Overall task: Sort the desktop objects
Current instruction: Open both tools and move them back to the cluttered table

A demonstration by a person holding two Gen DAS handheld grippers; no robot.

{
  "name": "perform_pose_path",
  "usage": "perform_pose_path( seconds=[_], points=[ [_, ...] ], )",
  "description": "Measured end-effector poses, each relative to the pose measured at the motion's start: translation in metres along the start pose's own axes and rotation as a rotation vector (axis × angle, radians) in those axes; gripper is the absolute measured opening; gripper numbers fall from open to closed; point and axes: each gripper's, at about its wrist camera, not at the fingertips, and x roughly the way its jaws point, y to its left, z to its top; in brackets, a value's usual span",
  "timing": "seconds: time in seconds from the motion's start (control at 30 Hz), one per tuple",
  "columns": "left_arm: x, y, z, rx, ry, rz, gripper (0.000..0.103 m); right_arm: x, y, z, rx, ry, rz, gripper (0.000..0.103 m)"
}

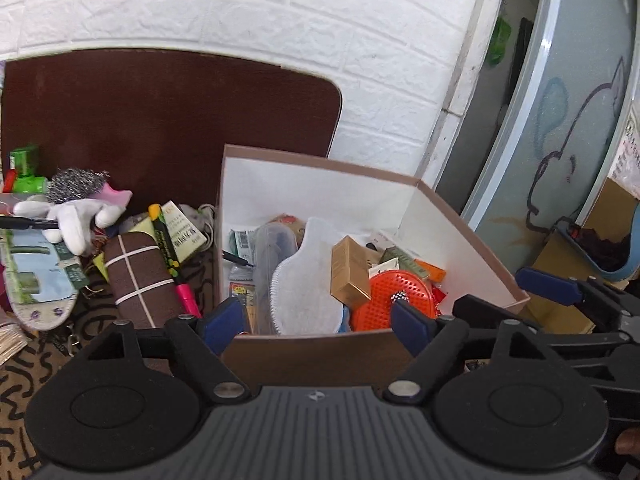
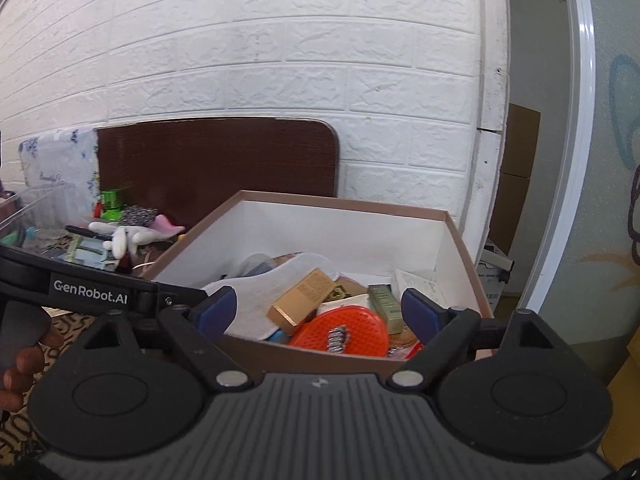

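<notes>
A brown box with white inner walls [image 1: 312,184] [image 2: 344,228] stands on the patterned tablecloth and holds several items: a white insole [image 1: 308,280], a gold carton [image 1: 350,276] [image 2: 302,300], an orange mesh disc [image 1: 396,296] [image 2: 340,330] with a small metal clip [image 2: 337,338] on it. My left gripper [image 1: 320,320] is open and empty over the box's near wall. My right gripper [image 2: 316,310] is open and empty just above the box's near edge. Left of the box lie a brown glasses case [image 1: 138,280], a pink-tipped marker [image 1: 172,256] and a white plush toy [image 1: 76,216] [image 2: 128,236].
A printed insole [image 1: 36,280], green items [image 1: 26,172] [image 2: 112,202] and a steel scourer [image 1: 76,184] lie at the left. A dark brown board [image 1: 168,128] leans on the white brick wall. The right gripper's arm [image 1: 580,292] shows at the right in the left wrist view.
</notes>
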Motion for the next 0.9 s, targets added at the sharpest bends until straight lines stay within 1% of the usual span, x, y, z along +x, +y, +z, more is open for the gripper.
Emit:
perform_pose_path(
  seconds=[0.03, 0.1, 0.23, 0.37, 0.53, 0.7, 0.8, 0.9],
  points=[
    [-0.008, 0.001, -0.003, -0.005, -0.011, 0.007, 0.090, -0.005, 0.003, -0.001, 0.005, -0.003, 0.015, 0.088],
    [-0.022, 0.008, -0.011, -0.041, -0.003, 0.053, 0.093, -0.013, 0.010, -0.004, 0.006, 0.000, 0.032, 0.089],
    [-0.051, 0.032, -0.039, -0.106, -0.023, 0.052, 0.093, -0.023, 0.032, -0.016, -0.022, 0.019, 0.069, 0.090],
    [-0.065, 0.062, -0.065, -0.181, 0.014, 0.109, 0.093, -0.023, 0.060, -0.034, -0.027, 0.076, 0.148, 0.090],
    [-0.079, 0.103, -0.089, -0.261, 0.033, 0.193, 0.093, -0.016, 0.108, -0.061, -0.060, 0.163, 0.258, 0.090],
    [-0.086, 0.142, -0.095, -0.313, 0.023, 0.264, 0.093, -0.001, 0.148, -0.073, -0.076, 0.234, 0.355, 0.090],
    [-0.086, 0.168, -0.096, -0.357, 0.011, 0.290, 0.093, 0.010, 0.169, -0.074, -0.123, 0.256, 0.368, 0.090],
    [-0.081, 0.193, -0.092, -0.393, 0.000, 0.317, 0.093, 0.022, 0.182, -0.072, -0.149, 0.265, 0.381, 0.090]
  ],
)
